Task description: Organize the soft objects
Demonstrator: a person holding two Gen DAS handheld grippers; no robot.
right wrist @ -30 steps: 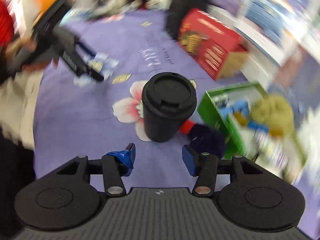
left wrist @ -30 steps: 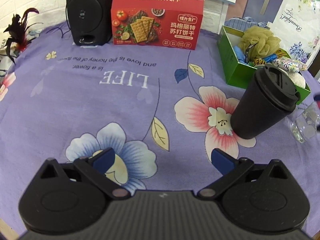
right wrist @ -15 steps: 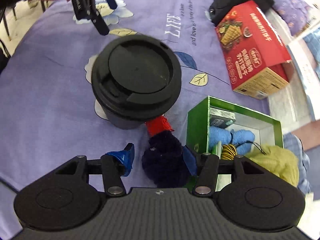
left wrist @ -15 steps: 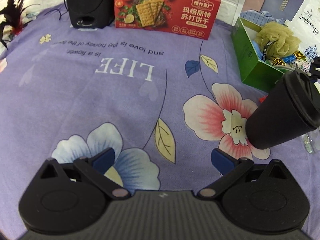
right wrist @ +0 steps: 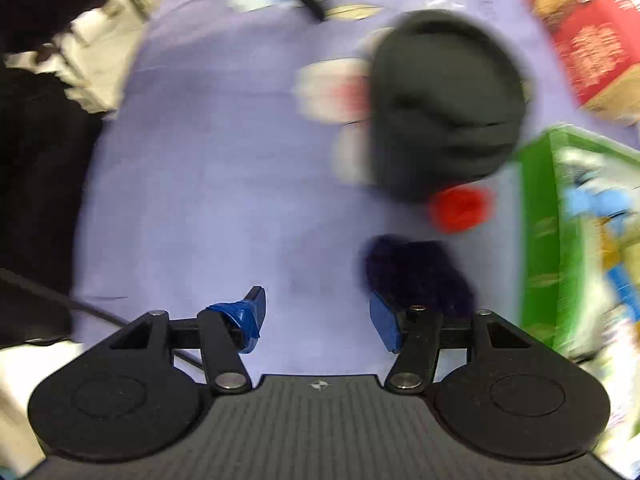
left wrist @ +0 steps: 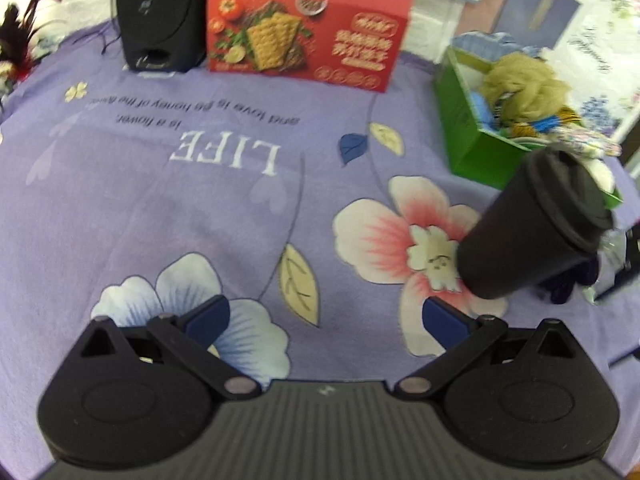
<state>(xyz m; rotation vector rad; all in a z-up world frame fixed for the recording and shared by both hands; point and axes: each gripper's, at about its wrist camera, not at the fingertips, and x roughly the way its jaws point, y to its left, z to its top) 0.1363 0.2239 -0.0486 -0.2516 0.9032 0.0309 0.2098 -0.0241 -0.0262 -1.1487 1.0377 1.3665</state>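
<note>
A dark navy fuzzy soft object (right wrist: 416, 272) with a red end (right wrist: 460, 206) lies on the purple cloth between the black lidded cup (right wrist: 444, 108) and the green box (right wrist: 540, 232). My right gripper (right wrist: 316, 320) is open; the navy object lies just ahead of its right finger, not between the jaws. The view is blurred. In the left wrist view the green box (left wrist: 476, 156) holds a yellow-green mesh puff (left wrist: 524, 88) and other soft items. The navy object (left wrist: 568, 284) peeks out behind the cup (left wrist: 532, 224). My left gripper (left wrist: 324, 316) is open and empty above the cloth.
A red cracker box (left wrist: 308, 24) and a black speaker (left wrist: 160, 16) stand at the back of the table. A dark feathery item (left wrist: 20, 36) lies at the far left. A clear plastic item (left wrist: 612, 264) lies right of the cup.
My right gripper has pulled back and shifted left, so the navy object is now off its right finger instead of between the jaws. The left gripper has moved slightly.
</note>
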